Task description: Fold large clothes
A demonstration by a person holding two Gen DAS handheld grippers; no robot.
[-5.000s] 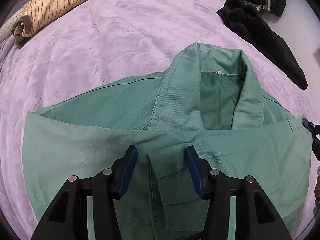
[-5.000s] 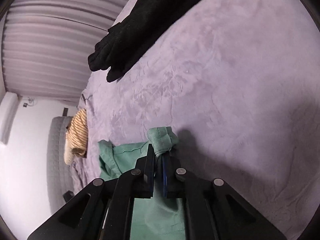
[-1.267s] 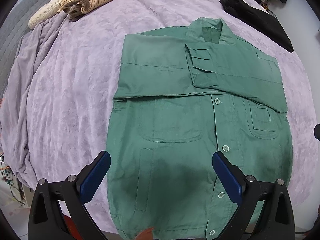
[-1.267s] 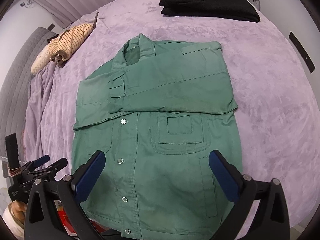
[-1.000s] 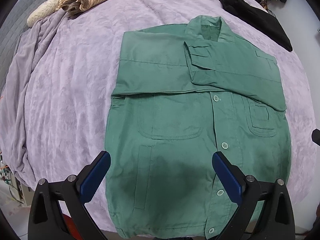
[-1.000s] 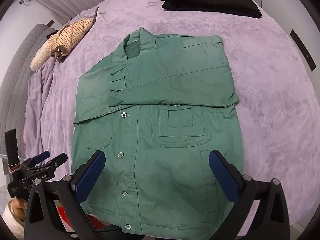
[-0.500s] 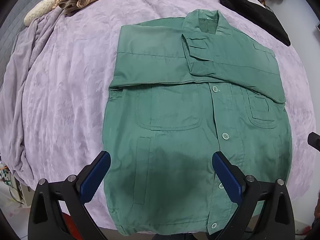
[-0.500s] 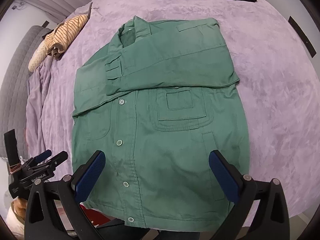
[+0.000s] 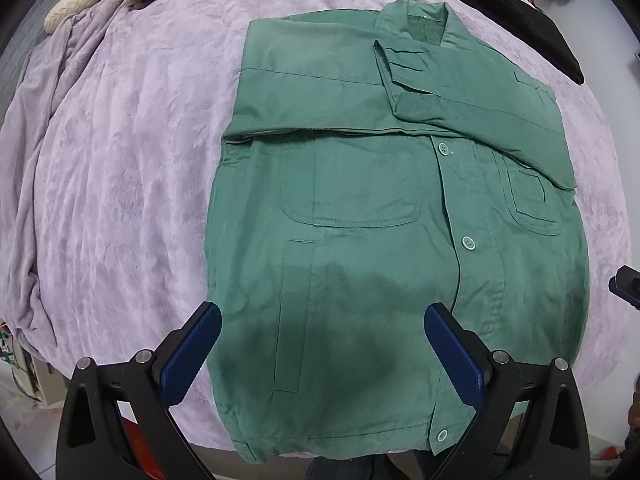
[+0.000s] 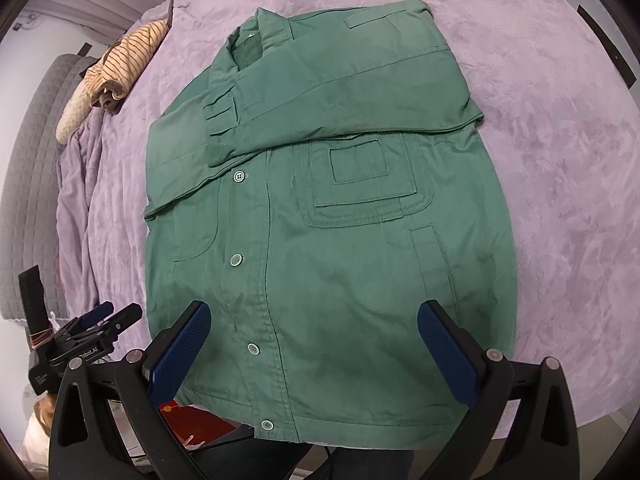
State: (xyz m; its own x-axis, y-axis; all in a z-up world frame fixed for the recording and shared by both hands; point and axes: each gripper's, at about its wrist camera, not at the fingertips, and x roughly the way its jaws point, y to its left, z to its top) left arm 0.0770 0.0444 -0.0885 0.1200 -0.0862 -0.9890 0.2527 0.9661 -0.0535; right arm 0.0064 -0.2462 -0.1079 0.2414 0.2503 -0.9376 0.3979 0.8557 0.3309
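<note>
A lilac blanket (image 9: pixel 120 140) is covering the bed. A green jacket (image 9: pixel 380 220) is lying flat on it, buttoned, both sleeves folded across its chest. The left gripper (image 9: pixel 320 344) and right gripper (image 10: pixel 316 344) are hovering over its near hem, both spread wide, gripping nothing.

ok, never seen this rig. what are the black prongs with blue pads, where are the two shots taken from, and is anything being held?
No robot arm: a person holds a two-finger tool in each hand. Each picture comes from a fisheye camera on one tool, looking along its fingers. The left tool and right tool are both open and hold nothing. Before them a green jacket lies buttoned on a purple blanket, sleeves folded across the chest. A striped garment and black clothes lie farther back.
</note>
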